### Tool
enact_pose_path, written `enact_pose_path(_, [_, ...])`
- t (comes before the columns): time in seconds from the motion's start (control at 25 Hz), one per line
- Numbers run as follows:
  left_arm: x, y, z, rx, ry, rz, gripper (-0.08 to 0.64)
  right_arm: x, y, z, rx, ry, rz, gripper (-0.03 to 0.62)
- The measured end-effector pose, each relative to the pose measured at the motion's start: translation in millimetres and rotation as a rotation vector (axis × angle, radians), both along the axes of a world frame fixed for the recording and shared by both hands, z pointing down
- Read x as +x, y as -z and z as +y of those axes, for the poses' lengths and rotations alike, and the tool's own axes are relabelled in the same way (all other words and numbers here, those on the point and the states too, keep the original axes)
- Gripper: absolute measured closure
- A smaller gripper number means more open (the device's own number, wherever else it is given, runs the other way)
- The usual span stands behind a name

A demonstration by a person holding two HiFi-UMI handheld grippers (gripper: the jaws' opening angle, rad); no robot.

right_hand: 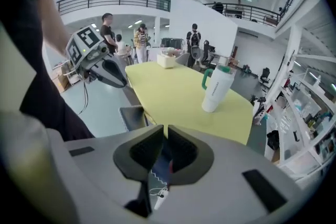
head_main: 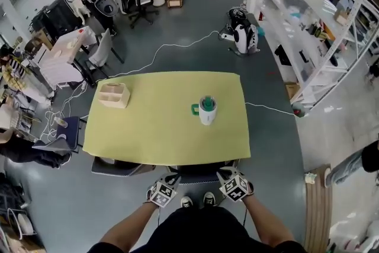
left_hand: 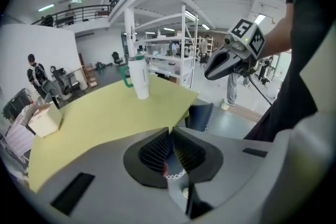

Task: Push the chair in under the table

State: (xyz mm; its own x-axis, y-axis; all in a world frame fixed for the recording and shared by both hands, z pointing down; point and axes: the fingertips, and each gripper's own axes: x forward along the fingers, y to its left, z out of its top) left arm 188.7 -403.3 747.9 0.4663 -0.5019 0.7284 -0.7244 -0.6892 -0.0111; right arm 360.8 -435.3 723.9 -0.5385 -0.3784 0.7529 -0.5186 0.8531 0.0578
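Note:
The dark chair (head_main: pixel 198 173) stands tucked under the near edge of the yellow table (head_main: pixel 148 139), only its back showing. Its back also shows in the left gripper view (left_hand: pixel 202 115) and the right gripper view (right_hand: pixel 134 115). My left gripper (head_main: pixel 167 182) hovers just behind the chair's left side and my right gripper (head_main: pixel 228 177) behind its right side. Neither touches the chair. In each gripper view the ribbed jaws stand together at the tips with nothing between them: left gripper (left_hand: pixel 170 131), right gripper (right_hand: pixel 165 128).
A white tumbler (head_main: pixel 207 109) with a green lid stands mid-table and a small wooden box (head_main: pixel 113 95) at the far left corner. A second dark seat (head_main: pixel 115 167) sits under the table's left side. A white cable (head_main: pixel 177 44) crosses the floor; shelving (head_main: pixel 320 26) stands right.

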Motion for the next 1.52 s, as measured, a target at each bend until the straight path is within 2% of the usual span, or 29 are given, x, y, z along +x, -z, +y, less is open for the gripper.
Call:
enact_pose_path(0.2, [6,64,-26,0.124,0.062,0.112,0.551,-15,53,-23,0.083,-0.089,-0.132,0.574])
enact_pose_path(0.44, [3,117,-44,0.215,0.117,0.224,0.551,-39,111,-39,0.18,-0.13,-0.267,0.577])
enact_pose_path(0.64, [-6,153,-50,0.244,0.178,0.337,0.551,-47,146,-48,0.172,-0.173,-0.377,0.577])
enact_pose_path(0.88, [-21,191,-60,0.31,0.24,0.428,0.552,-49,177,-58,0.165,-0.216,-0.495,0.578])
enact_pose_path(1.0, [-23,218,-64,0.359,0.247,0.467,0.552,-52,196,-62,0.127,-0.24,-0.558,0.577])
enact_pose_path(1.16, [-20,253,-67,0.407,0.24,0.519,0.552,-58,228,-64,0.099,-0.256,-0.565,0.578])
enact_pose_path(1.4, [-24,305,-75,0.481,0.253,0.6,0.552,-65,284,-66,0.13,-0.247,-0.678,0.578])
enact_pose_path(1.52, [-23,333,-74,0.527,0.24,0.633,0.552,-67,305,-65,0.163,-0.235,-0.705,0.578])
